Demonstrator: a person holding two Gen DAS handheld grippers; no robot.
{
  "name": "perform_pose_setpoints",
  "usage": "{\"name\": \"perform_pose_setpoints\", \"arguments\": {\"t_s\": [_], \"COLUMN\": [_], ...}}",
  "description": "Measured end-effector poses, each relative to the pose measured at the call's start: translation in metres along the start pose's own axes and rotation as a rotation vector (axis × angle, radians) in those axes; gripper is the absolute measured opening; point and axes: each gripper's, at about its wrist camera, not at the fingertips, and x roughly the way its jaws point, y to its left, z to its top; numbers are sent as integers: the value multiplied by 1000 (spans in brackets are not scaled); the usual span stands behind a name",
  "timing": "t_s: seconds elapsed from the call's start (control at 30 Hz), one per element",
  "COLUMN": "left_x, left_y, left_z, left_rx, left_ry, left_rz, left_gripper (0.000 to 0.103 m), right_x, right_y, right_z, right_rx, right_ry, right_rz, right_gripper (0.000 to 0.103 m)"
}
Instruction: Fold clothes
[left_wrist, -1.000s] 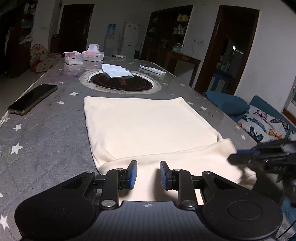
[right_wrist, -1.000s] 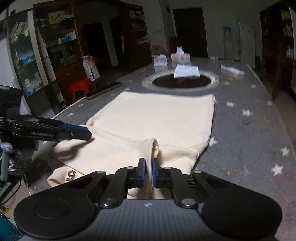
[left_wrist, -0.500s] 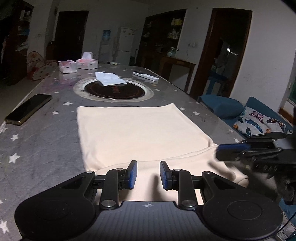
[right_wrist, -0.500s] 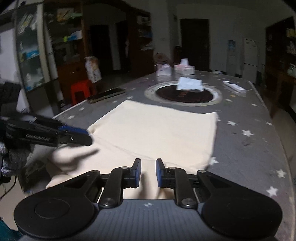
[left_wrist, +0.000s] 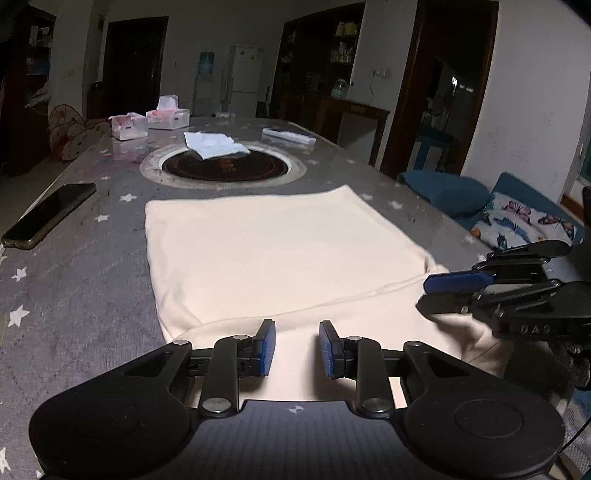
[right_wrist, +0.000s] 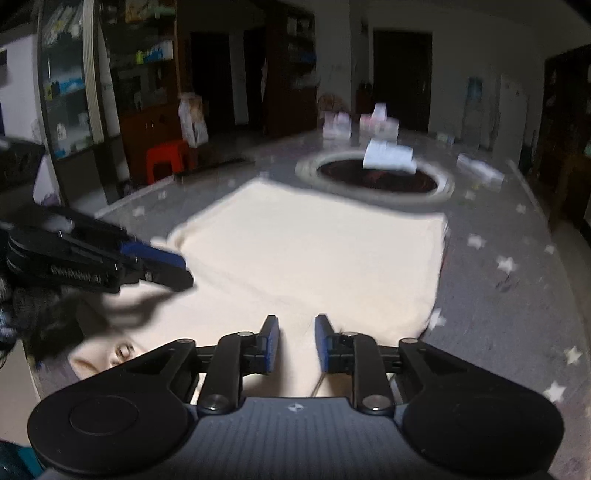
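Starred table (left_wrist: 74, 295), folded cream garment (left_wrist: 277, 251)

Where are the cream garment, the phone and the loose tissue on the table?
cream garment (left_wrist: 280, 251), left wrist view, middle of its flat folded panel
phone (left_wrist: 50, 216), left wrist view, centre of its dark screen
loose tissue (left_wrist: 214, 146), left wrist view, middle of the crumpled sheet

The cream garment (left_wrist: 273, 251) is soft, matt knit cloth. Under it the bench (left_wrist: 74, 295) wears a grey star-printed cover with a slight sheen. The phone (left_wrist: 48, 216) at far left is glossy glass. Each claw, left (left_wrist: 295, 349) and right (right_wrist: 295, 343), is matt black plastic with blue pads and shiny metal rivets.
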Motion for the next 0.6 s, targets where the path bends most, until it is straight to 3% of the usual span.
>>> {"name": "perform_pose_setpoints", "arguments": {"t_s": [0.23, 0.43, 0.6], "left_x": [-25, -51, -78], "left_y": [-9, -19, -27], "left_z": [-3, -14, -27], "left_rx": [50, 116, 221], "left_ry": [-18, -12, -5], "left_rz": [-15, -33, -43], "left_gripper": [29, 29, 31], "right_x": [-14, -12, -32], "right_y": [15, 18, 21], "right_z": [-5, -10, -10], "right_rx": [-73, -91, -124], "right_ry": [-7, 11, 4], "right_rz": [32, 36, 52], "right_gripper": [31, 32, 42]}}
